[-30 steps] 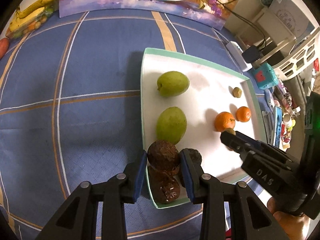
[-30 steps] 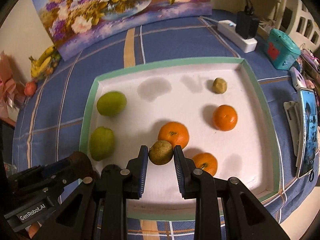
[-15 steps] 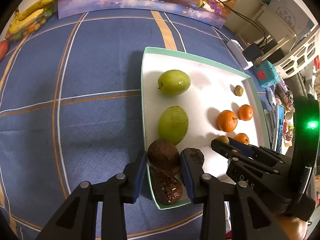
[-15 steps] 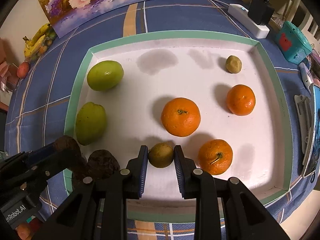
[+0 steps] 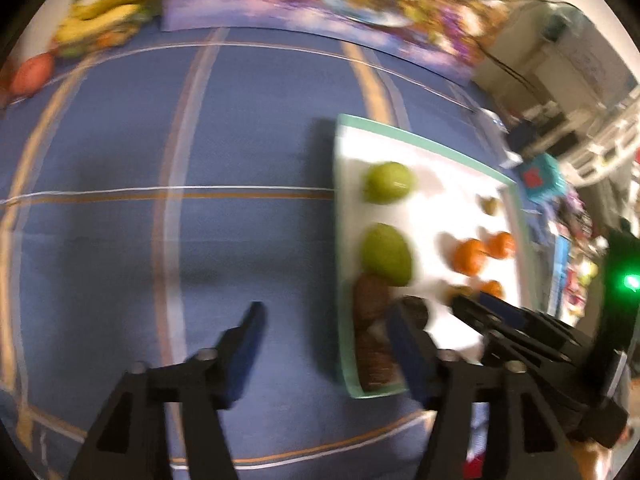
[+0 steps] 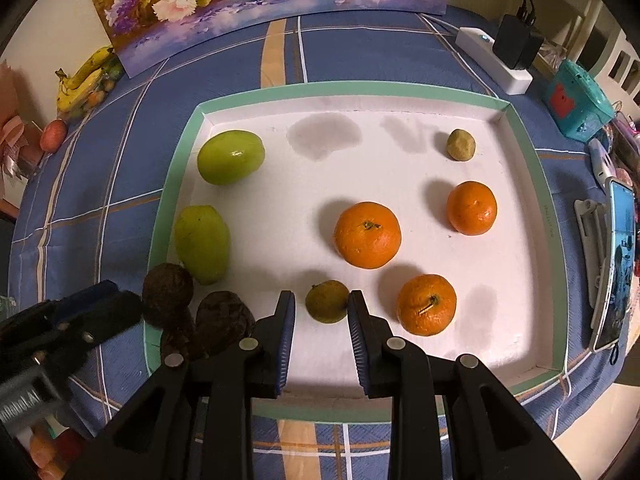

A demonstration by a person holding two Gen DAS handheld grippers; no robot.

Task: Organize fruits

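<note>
Home: checked blue tablecloth, floral painting against wall, power strip, phone, bananas.

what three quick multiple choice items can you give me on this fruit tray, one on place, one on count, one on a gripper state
1. In the right wrist view, where in the tray do the dark brown fruits lie?
A near-left corner
B far-right corner
C centre

2. How many oranges are in the tray?
A two
B three
C five

3. The left gripper is:
A shut on an orange
B open, gripping nothing
C shut on the tray rim

Answers:
1 A, they huddle by the near-left rim.
2 B, three orange fruits sit on the right half.
3 B, its jaws are opening and the pads press on nothing.
</note>
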